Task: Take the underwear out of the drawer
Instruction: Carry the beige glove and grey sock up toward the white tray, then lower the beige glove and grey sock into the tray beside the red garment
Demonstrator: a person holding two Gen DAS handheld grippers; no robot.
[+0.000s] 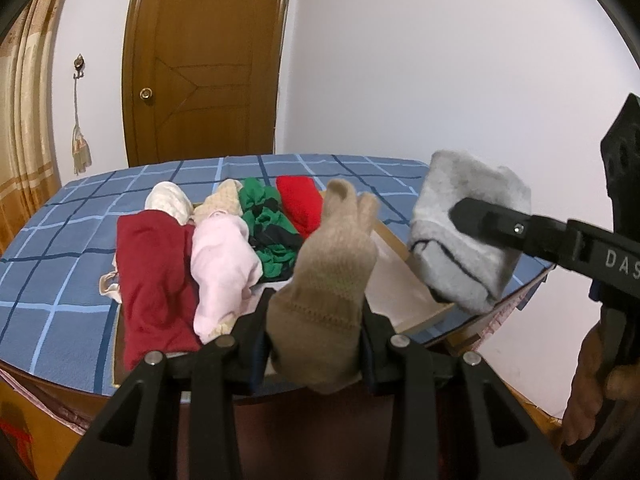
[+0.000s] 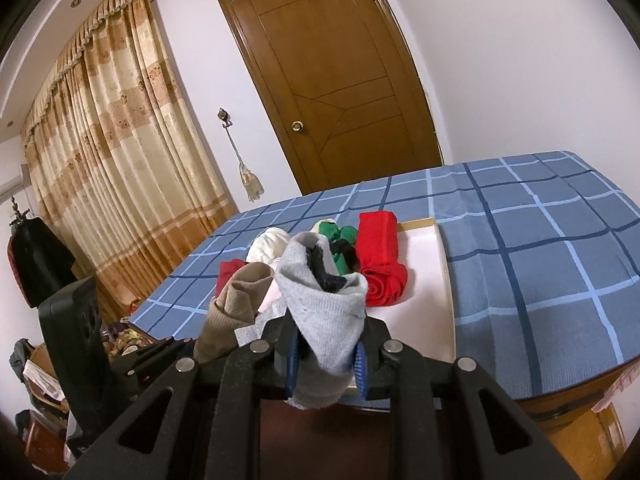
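Left wrist view, left to right. A patterned curtain (image 1: 24,120) hangs at the far left, beside a wooden door (image 1: 208,60) in a white wall. A blue checked bedspread (image 1: 60,280) carries a shallow light-wood drawer (image 1: 400,248), which holds a row of rolled garments: a dark red roll (image 1: 156,280), a pale pink roll (image 1: 224,268), a cream roll (image 1: 168,200) farther back, a green-and-black bundle (image 1: 268,228) and a bright red roll (image 1: 300,204). Near the camera, the left gripper (image 1: 316,320) is clenched on a tan knitted sock (image 1: 332,272), whose toe end stands upward above the drawer's near part. To the right, the right gripper (image 1: 480,220) is clamped on a grey sock bundle (image 1: 464,232), held up over the drawer's right edge; a hand (image 1: 592,392) grips its handle at the lower right.

Right wrist view, left to right. A dark garment (image 2: 36,260) hangs at the far left before the curtain (image 2: 120,160). The left gripper's body (image 2: 80,340) and the tan knitted sock (image 2: 232,312) sit left of the grey sock bundle (image 2: 328,320), which is pinched between blue pads (image 2: 362,364). The bright red roll (image 2: 380,260) lies beyond, in the drawer (image 2: 436,280).
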